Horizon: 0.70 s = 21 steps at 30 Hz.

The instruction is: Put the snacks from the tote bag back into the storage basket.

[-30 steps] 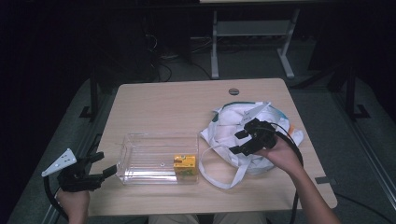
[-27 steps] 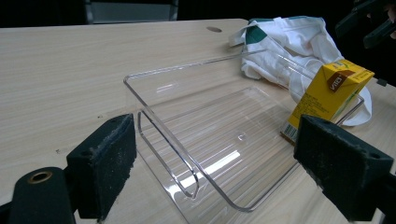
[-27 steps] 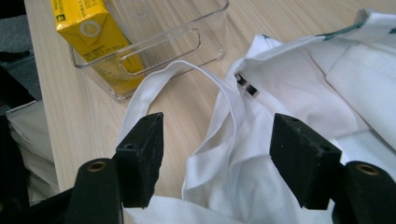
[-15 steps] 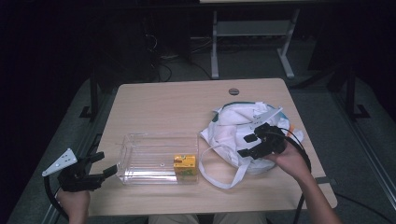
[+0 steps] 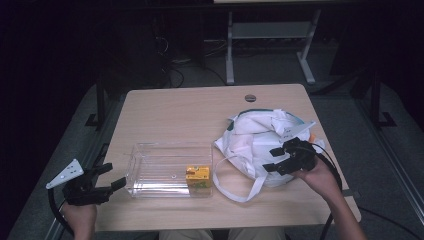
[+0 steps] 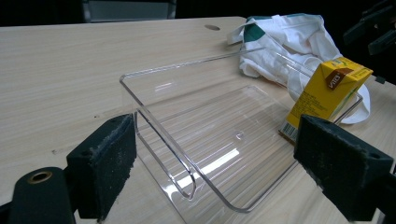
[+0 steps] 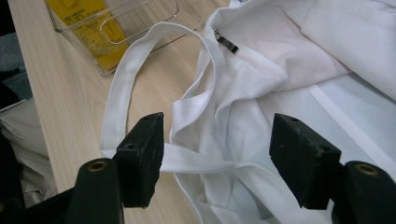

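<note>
A soft white cloth bag (image 5: 265, 145) with long loop handles lies crumpled on the right side of the light wooden table (image 5: 190, 110). The right gripper (image 5: 276, 159) hangs just over the bag's near edge. Its jaws stand apart, with a fold of white cloth and one white handle strap (image 7: 140, 70) below them, but the pads do not press on anything yet. It looks like the hand is lining up to pinch the bag's edge and pull the mouth open.

A clear plastic box (image 5: 170, 170) with no lid sits to the left of the bag. A small yellow drink carton (image 5: 197, 176) stands in the box's corner closest to the bag, so moving things between bag and box is a short trip.

The left gripper (image 5: 116, 176) waits at the box's left end with its jaws wide apart and empty. It is likely ready to steady the box.
</note>
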Available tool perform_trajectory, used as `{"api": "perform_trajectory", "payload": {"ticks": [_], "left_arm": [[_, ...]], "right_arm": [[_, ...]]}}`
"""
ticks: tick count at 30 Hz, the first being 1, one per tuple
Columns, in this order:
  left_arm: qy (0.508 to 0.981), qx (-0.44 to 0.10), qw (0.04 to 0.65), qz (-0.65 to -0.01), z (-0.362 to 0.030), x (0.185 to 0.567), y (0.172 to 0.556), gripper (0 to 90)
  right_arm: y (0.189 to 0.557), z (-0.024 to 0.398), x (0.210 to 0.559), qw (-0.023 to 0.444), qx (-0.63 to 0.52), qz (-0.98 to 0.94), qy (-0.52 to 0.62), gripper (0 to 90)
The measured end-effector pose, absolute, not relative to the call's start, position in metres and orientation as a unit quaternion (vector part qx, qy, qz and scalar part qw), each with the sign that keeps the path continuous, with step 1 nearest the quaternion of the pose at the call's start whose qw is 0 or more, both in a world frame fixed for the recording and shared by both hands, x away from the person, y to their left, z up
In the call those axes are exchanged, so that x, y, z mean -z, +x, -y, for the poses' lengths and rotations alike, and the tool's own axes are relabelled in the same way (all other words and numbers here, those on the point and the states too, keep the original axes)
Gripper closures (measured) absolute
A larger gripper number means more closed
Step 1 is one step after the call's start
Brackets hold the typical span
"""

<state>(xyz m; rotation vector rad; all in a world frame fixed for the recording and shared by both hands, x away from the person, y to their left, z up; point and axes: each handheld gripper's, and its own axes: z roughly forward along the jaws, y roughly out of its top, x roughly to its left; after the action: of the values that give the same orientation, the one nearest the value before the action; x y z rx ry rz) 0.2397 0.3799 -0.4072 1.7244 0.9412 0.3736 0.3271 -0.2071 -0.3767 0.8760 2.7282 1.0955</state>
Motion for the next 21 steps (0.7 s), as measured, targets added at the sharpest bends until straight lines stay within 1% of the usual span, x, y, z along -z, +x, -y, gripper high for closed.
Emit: {"api": "perform_trajectory", "payload": {"ticks": [21], "left_arm": [[0.731,-0.155,0.537,-0.392,-0.378,0.408,0.24,12.8]], "right_arm": [[0.306,0.234,0.393,0.047,-0.357,-0.879,0.313,34.6]]}}
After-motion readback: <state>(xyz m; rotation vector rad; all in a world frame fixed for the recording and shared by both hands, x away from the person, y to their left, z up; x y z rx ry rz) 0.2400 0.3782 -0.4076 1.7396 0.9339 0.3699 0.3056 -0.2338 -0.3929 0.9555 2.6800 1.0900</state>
